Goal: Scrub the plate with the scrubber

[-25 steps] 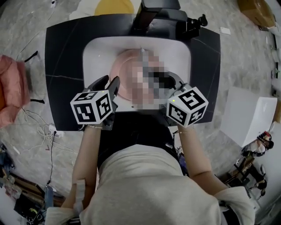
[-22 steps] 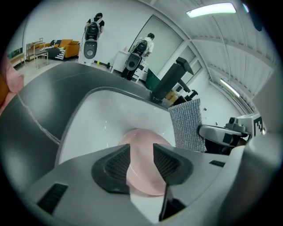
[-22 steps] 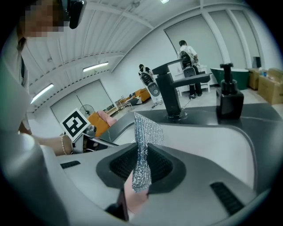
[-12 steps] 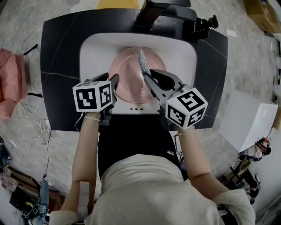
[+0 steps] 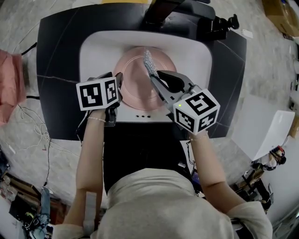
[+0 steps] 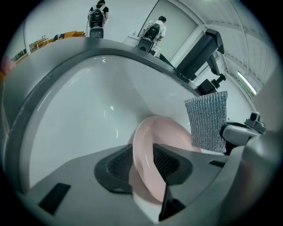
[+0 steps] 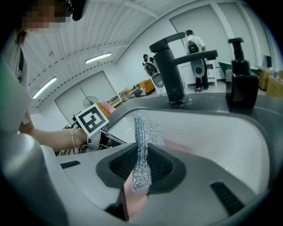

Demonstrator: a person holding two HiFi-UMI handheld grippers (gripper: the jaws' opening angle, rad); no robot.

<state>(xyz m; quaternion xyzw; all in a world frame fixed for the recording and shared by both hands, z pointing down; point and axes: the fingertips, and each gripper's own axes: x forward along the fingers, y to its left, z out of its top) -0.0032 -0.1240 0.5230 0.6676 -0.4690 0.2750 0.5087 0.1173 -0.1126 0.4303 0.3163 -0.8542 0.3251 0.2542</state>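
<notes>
A dark counter [image 5: 60, 70] holding a white, rounded sink [image 5: 93, 46] stands on a mottled grey floor [image 5: 261, 70], with a black faucet [image 5: 163, 11] at the back. In the basin a smooth pink plate [image 5: 133, 84] sits tilted, its left rim pinched in the left gripper's [image 5: 117, 80] jaws. The right gripper [image 5: 153, 78] (cube toward the person) angles over the plate, jaws clamped on a silvery mesh scrubber [image 5: 149, 63].

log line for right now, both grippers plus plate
left gripper: shut on plate rim | right gripper: shut on scrubber | plate: in sink | scrubber: over plate, contact unclear
</notes>
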